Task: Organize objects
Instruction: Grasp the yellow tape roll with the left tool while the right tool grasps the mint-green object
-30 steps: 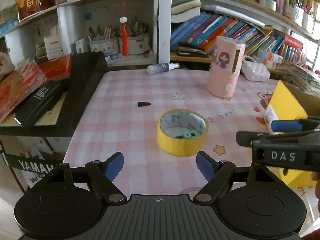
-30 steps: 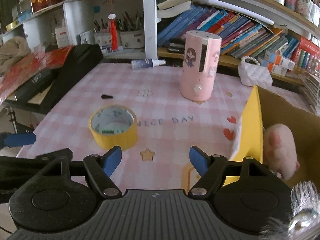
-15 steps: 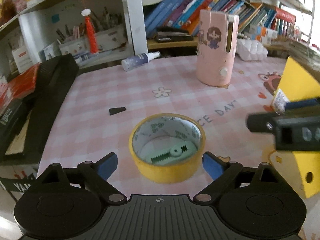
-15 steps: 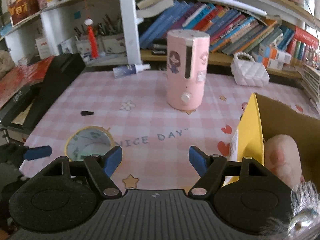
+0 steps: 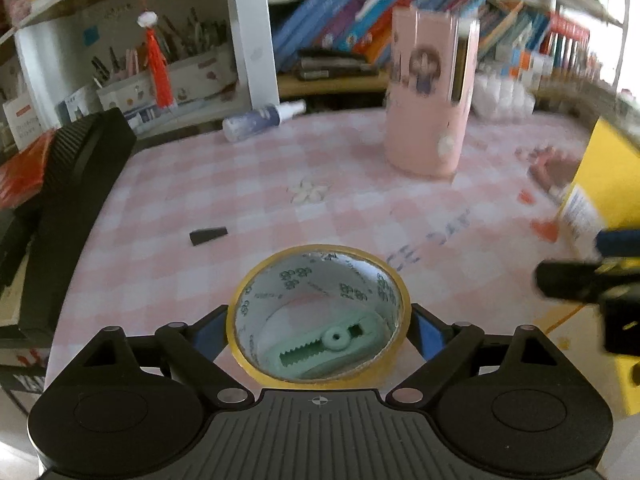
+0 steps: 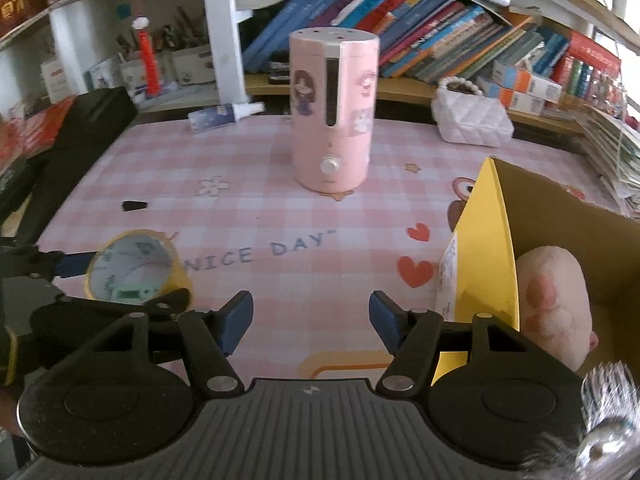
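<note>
At the near left of the counter [image 6: 280,216], the yellow tape roll [image 5: 318,312] is being straddled by the left gripper [image 5: 318,330], one blue pad on each side of it. The jaws are standing wide and have just been opening; from the left wrist view the pads [image 5: 424,332] appear to lie right against the roll's outer wall, but whether they are pressing on it cannot be told, so the roll is being judged as bracketed, not yet gripped. A green toothed cutter [image 5: 320,350] is lying inside the roll. The right gripper [image 6: 311,322] is being held over bare cloth, its jaws half open with nothing between them, having just been closing. To the right, the yellow cardboard box [image 6: 490,248] is standing open with a pink plush toy [image 6: 548,304] inside. The step in hand is being read as the pick-up of the tape. For the next move, the jaws would need closing squarely across the roll's widest line, then a lift clear of the counter and a carry rightward over the box wall.
</note>
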Tool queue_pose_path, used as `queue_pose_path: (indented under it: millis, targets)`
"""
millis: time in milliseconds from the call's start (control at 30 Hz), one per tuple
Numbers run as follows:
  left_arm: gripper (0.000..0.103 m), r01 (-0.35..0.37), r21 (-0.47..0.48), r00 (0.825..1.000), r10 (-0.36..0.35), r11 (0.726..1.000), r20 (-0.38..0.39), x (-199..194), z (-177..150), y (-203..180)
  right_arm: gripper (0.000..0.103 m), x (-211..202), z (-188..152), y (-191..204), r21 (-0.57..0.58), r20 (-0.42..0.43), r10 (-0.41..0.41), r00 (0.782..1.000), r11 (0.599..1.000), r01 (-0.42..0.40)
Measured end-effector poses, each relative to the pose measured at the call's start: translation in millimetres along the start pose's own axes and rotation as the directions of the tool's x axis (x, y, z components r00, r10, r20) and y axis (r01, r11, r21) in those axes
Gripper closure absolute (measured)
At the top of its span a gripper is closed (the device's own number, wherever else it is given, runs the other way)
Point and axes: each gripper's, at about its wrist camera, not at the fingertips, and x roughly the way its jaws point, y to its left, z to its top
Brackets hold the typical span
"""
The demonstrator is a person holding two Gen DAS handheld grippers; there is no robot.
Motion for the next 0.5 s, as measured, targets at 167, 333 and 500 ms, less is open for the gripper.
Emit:
queue_pose_path:
  millis: [167,333,500]
  targets:
    - [0.011,0.011,-0.097,0.995,-0.001,0.995,0.104,-45,1,19,0.031,-5,0,3,-0.007,0.047,-0.006,0.999,1.000,0.006]
    - [0.011,-0.013,-0.256,0.988,0.052,0.967,0.148,-84,-8,54,0.029,-5,2,15,-0.022,0.063,0.035,0.997,0.999,-0.034]
    - [0.011,-0.098,-0.328,0.981,0.146,0.940,0.127,-103,-25,75,0.028,10,-3,44,-0.102,0.022,0.136,0.990,0.986,-0.133]
